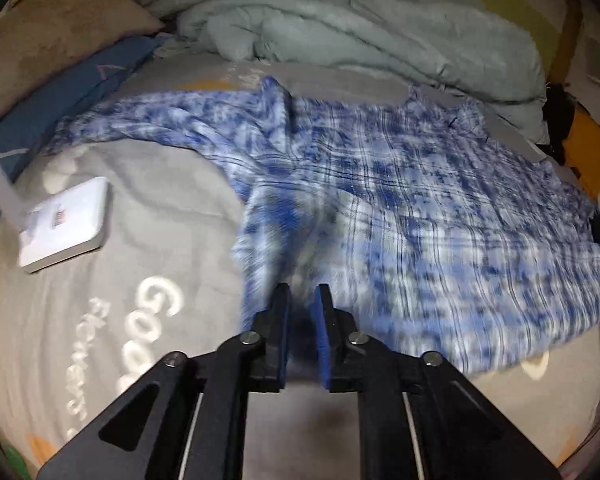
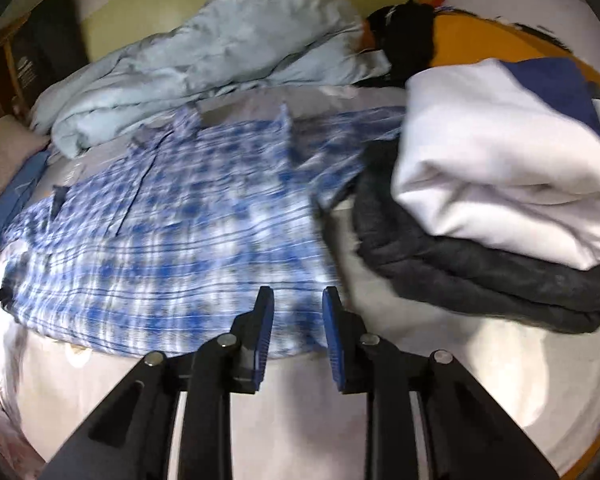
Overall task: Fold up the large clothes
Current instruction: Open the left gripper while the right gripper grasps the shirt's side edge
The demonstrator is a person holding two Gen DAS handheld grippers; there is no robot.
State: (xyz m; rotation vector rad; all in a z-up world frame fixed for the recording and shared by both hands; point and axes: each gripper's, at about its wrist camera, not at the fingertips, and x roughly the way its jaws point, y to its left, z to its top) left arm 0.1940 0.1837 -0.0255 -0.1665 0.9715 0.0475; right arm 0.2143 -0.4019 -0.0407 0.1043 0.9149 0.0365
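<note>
Both grippers, left (image 1: 303,300) and right (image 2: 298,304), hovered with jaws narrowly parted, gripping nothing, over the plaid shirt's (image 1: 400,200) hem at the bed's (image 1: 172,208) near edge; best to pinch both hem corners evenly.

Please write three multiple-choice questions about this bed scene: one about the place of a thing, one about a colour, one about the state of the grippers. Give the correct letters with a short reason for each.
1. Where does the folded white garment lie?
A. on a dark grey garment
B. on the pale blue duvet
C. under the plaid shirt

2. What colours has the shirt spread on the bed?
A. red and black
B. blue and white
C. plain green

3. How do the two hand-held grippers stand?
A. both shut on the shirt
B. one open, one shut on the shirt
C. both open, holding nothing

Answers:
1 A: the white one rests on the dark grey garment.
2 B: the plaid shirt is blue and white.
3 C: left hand-held gripper and right hand-held gripper show a gap between the fingers.
</note>
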